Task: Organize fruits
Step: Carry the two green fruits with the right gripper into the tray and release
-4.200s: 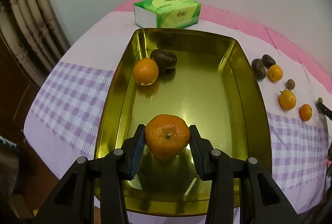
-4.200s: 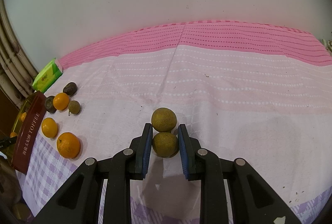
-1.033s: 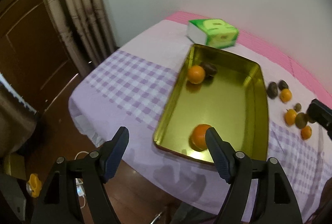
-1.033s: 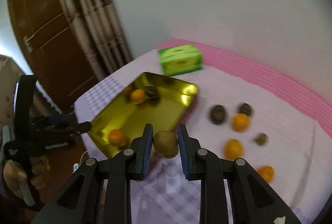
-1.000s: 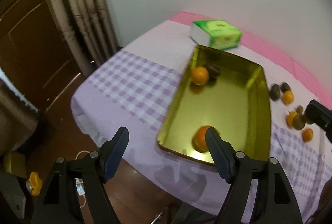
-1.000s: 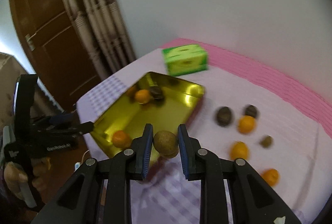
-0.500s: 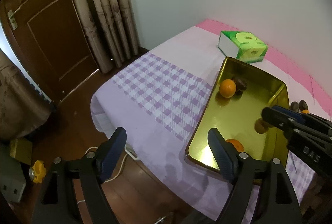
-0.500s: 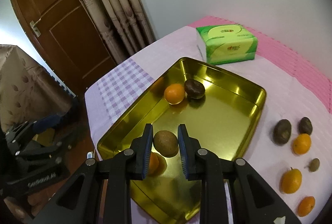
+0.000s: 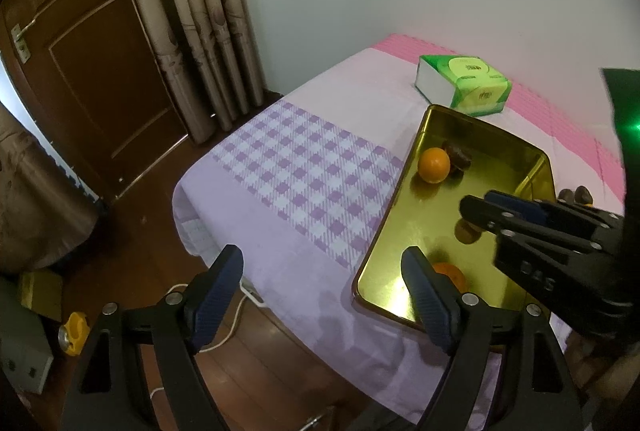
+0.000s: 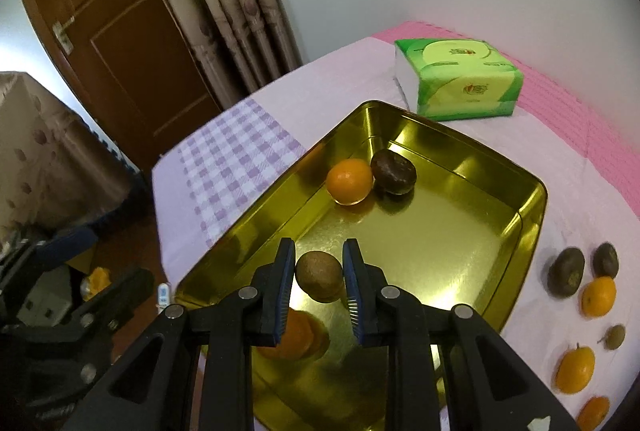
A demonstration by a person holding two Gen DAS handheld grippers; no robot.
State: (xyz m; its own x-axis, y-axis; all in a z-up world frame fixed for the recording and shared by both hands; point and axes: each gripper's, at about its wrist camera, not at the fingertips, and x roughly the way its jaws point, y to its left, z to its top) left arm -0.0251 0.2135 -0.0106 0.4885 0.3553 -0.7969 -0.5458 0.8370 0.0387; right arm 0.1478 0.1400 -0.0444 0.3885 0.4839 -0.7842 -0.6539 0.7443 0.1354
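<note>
A gold metal tray (image 10: 516, 231) lies on the pink and purple checked cloth. It holds an orange (image 10: 349, 181) touching a dark fruit (image 10: 393, 171) at its far end, and a second orange (image 10: 298, 335) at its near end. My right gripper (image 10: 318, 247) is shut on a round brown-green fruit (image 10: 319, 276), held just above the tray's near half. In the left wrist view the right gripper (image 9: 478, 202) reaches in over the tray (image 9: 384, 227) from the right. My left gripper (image 9: 320, 255) is open and holds nothing, back beyond the table's near corner.
A green tissue box (image 10: 460, 79) sits just past the tray's far end. Several loose oranges and dark fruits (image 10: 566, 271) lie on the cloth right of the tray. Left of the table are bare floor, curtains (image 9: 200, 31) and a brown door (image 9: 88, 79).
My right gripper has carried the brown-green fruit over the tray and lower, and now shows in the left wrist view. The left gripper's jaws stand slightly wider, still off the table's corner.
</note>
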